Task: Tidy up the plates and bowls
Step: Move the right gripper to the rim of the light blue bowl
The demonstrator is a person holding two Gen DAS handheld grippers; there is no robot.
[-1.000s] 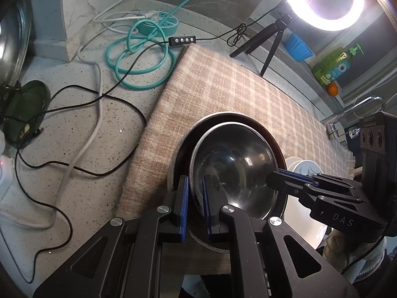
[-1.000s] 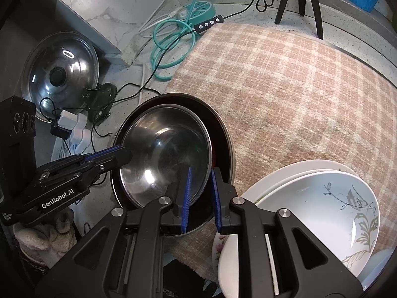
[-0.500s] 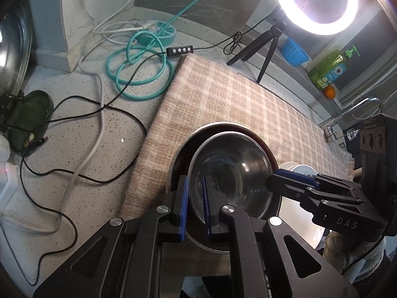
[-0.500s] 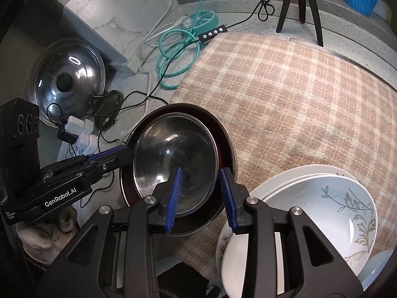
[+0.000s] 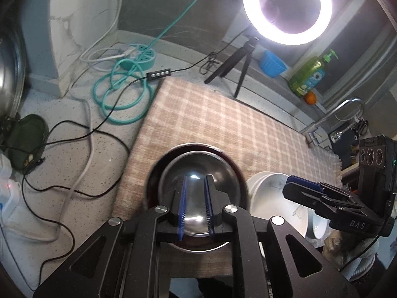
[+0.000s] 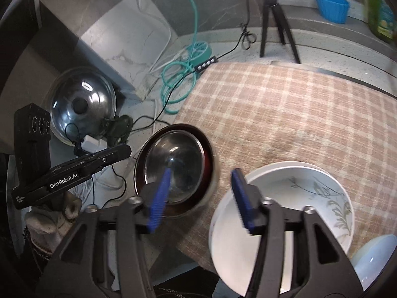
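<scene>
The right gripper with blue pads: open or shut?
Open. The right gripper shows a wide gap between its pads, gripping nothing.

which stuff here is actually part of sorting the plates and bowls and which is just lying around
Part of the job:
steel bowl
dark pan under it
white flowered dishes
left gripper
right gripper

Just lying about:
ring light
tripod
teal cable
pot lid
soap bottle
blue tub

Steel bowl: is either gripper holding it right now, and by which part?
Neither. The left gripper hovers part-open over the steel bowl, clamping nothing; the right gripper is wide open between it and the white bowl.
</scene>
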